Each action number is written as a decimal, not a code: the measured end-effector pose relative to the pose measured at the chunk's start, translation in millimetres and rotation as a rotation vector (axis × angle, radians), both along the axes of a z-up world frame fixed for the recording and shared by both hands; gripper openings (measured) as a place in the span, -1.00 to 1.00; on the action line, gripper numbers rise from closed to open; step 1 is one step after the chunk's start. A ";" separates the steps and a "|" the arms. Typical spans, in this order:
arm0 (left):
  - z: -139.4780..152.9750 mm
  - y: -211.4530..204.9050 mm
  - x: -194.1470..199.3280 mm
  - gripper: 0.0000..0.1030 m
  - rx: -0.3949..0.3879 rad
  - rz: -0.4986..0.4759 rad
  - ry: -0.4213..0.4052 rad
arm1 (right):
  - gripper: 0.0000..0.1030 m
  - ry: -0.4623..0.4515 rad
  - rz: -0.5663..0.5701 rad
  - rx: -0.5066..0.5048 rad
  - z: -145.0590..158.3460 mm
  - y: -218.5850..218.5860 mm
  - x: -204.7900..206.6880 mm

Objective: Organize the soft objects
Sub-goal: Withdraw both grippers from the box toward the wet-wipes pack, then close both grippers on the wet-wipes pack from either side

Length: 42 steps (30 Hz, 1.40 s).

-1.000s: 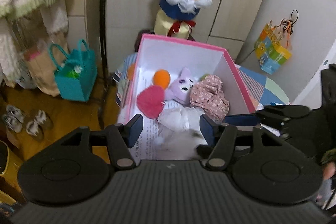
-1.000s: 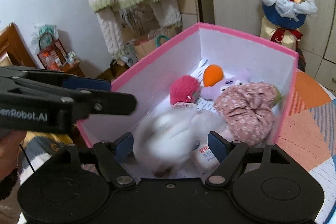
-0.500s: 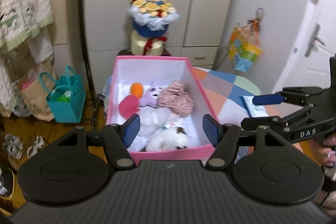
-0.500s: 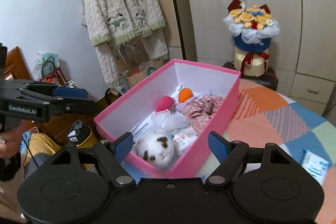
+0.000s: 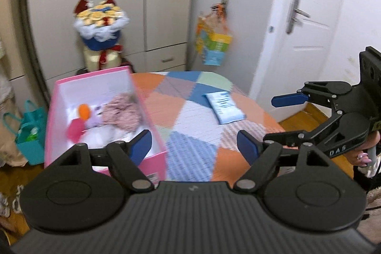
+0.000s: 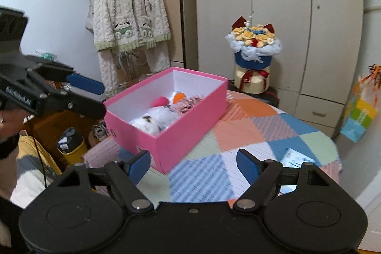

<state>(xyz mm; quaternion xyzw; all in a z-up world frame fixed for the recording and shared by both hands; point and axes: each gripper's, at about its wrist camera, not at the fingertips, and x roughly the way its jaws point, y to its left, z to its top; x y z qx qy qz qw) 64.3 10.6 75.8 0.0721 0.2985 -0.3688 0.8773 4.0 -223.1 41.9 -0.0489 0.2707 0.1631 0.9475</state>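
Observation:
A pink box [image 6: 190, 125] stands on the left part of a round table with a patchwork cover [image 6: 250, 135]. Inside lie several soft things: a white plush cat [image 6: 150, 123], a red pompom [image 6: 160, 101], an orange ball [image 6: 179, 97] and a floral cloth [image 5: 123, 111]. My left gripper [image 5: 195, 146] is open and empty, held back above the table's near edge, right of the box [image 5: 153, 163]. My right gripper [image 6: 194, 164] is open and empty, also pulled back from the box. Each gripper shows in the other's view.
A blue-white packet [image 5: 225, 106] lies on the table's right side. A flower bouquet [image 6: 253, 58] stands behind the table by the wardrobe. A cream cardigan [image 6: 128, 16] hangs at the left. A teal bag [image 5: 28, 135] sits on the floor.
Both grippers have pulled up and back from the box. The white plush cat, blurred between the right gripper's fingers a second ago, now lies in the box. The left view has swung right.

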 end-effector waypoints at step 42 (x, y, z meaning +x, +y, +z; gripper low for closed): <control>-177.0 -229.9 149.9 0.49 -0.090 0.173 0.301 | 0.66 0.077 -0.082 -0.135 -153.3 -122.4 136.8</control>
